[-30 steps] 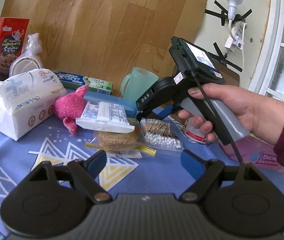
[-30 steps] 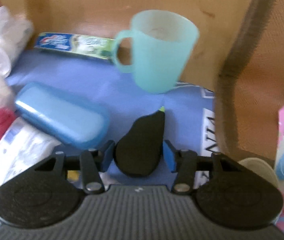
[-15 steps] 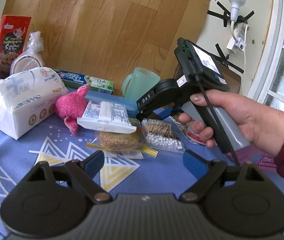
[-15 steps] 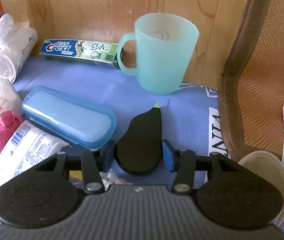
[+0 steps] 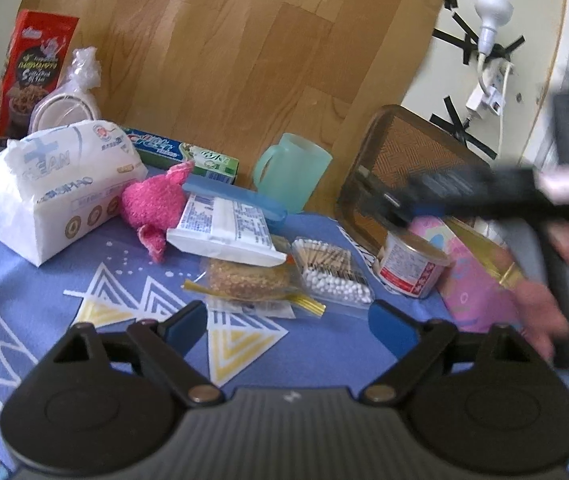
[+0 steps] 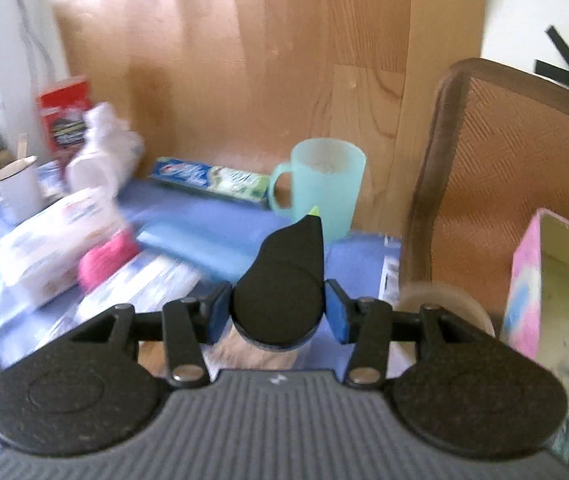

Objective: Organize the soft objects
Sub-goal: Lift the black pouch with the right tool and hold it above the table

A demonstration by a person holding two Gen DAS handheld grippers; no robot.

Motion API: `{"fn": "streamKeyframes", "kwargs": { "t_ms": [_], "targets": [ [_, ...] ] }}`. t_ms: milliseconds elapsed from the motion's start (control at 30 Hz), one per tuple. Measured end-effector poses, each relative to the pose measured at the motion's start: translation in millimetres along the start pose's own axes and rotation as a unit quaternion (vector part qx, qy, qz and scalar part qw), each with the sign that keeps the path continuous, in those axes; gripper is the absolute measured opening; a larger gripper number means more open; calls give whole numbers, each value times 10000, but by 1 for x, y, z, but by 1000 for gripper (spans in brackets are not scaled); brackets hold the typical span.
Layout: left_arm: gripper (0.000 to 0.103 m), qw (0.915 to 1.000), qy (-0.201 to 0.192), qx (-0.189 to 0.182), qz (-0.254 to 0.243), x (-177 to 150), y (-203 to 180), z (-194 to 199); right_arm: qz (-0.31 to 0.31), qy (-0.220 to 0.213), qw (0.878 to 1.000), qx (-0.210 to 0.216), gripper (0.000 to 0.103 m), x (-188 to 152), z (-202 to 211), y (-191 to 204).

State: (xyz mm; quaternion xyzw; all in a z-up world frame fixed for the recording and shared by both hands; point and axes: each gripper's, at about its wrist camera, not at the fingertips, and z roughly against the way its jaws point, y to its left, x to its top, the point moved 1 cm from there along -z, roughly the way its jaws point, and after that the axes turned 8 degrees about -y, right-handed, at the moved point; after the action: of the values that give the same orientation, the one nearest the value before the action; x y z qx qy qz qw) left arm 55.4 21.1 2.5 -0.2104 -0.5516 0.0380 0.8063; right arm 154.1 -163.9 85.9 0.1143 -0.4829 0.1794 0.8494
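While the right gripper (image 6: 278,312) pinches a black teardrop-shaped object (image 6: 284,280), its long axis points toward frame top; left gripper (image 5: 287,318) opening, empty.

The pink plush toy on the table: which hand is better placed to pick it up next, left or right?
Left. The left gripper is empty, its jaws opening, facing the pink plush toy. The right gripper already holds a black object.

One pink plush (image 5: 152,204), one teal mug (image 5: 290,172), one tin can (image 5: 408,266), two tissue packs (image 5: 50,178) (image 5: 224,232).
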Motion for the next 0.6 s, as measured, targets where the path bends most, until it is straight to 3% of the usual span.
{"fn": "streamKeyframes", "kwargs": {
  "t_ms": [300, 600],
  "targets": [
    [92, 9999, 137, -12, 49, -1, 1, -3, 185, 198, 9994, 208, 52, -89, 63, 0],
    [94, 9996, 226, 42, -182, -4, -7, -6, 296, 86, 9991, 282, 53, -117, 66, 17]
  ]
}}
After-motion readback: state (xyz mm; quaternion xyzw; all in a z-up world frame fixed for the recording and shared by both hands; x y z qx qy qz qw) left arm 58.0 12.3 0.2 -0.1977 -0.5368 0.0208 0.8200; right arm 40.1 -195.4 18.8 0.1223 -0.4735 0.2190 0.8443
